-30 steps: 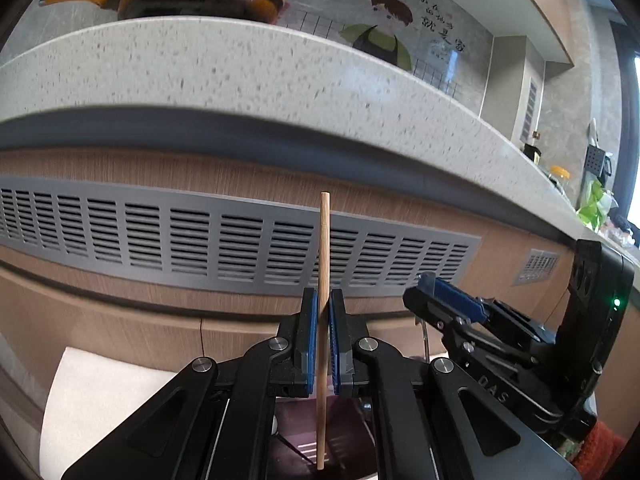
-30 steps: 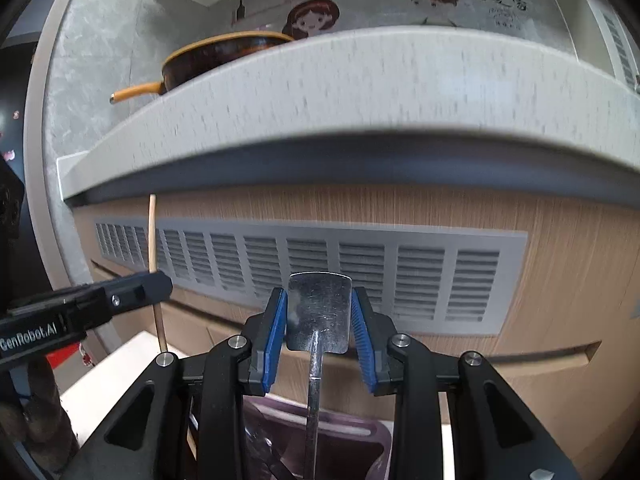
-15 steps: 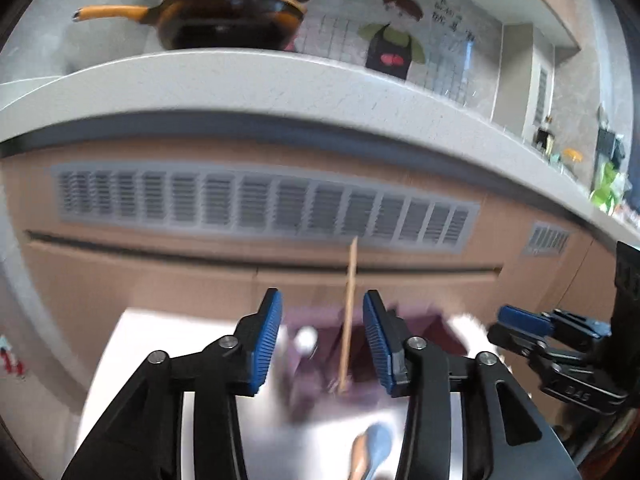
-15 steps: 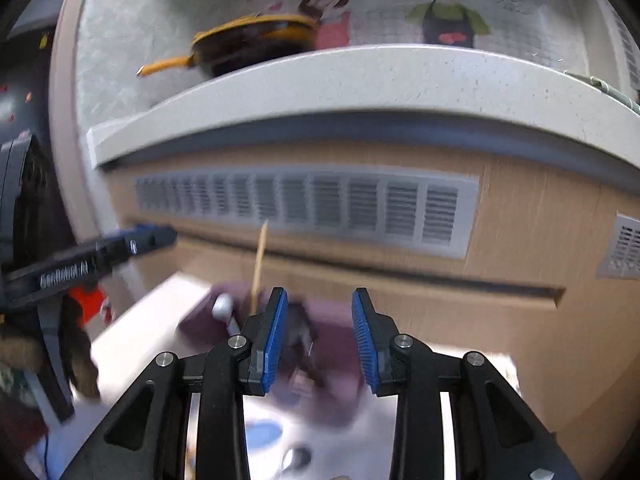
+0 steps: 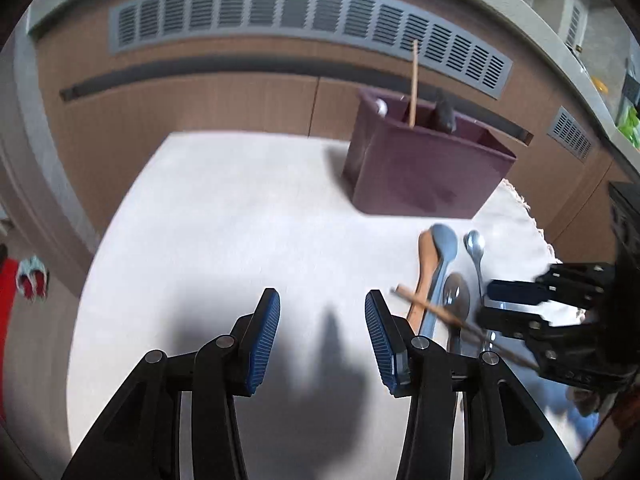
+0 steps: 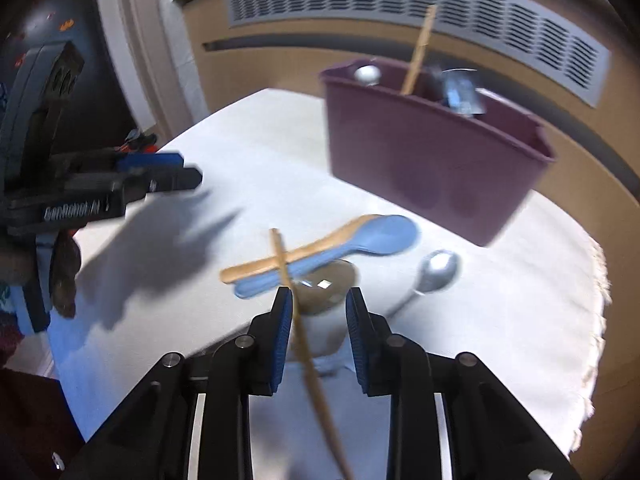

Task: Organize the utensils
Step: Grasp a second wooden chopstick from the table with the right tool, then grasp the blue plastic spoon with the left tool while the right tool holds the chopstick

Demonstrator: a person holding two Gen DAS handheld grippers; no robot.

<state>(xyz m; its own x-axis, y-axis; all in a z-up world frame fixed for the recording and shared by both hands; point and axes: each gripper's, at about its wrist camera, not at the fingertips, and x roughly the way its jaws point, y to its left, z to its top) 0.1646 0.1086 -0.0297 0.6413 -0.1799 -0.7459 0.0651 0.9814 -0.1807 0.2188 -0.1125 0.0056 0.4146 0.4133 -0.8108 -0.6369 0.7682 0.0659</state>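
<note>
Since a second ago both grippers have left the purple holder (image 6: 432, 160) and swung down to the white tablecloth (image 5: 224, 208); the chopstick the left one carried now stands in the holder (image 5: 414, 80), beside a metal spatula (image 6: 460, 88).

Left gripper (image 5: 322, 336) – jaws wide, nothing between them, only bare cloth below.

Right gripper (image 6: 316, 320) – jaws closing, a loose chopstick (image 6: 288, 276) running between them, pads not yet pressing.

In front of the holder: wooden spoon (image 6: 304, 252), blue spoon (image 6: 360, 240), two metal spoons (image 6: 434, 270).

Risk: that chopstick lies across the spoon handles, so a careless pinch could roll it away or drag the blue spoon along.
</note>
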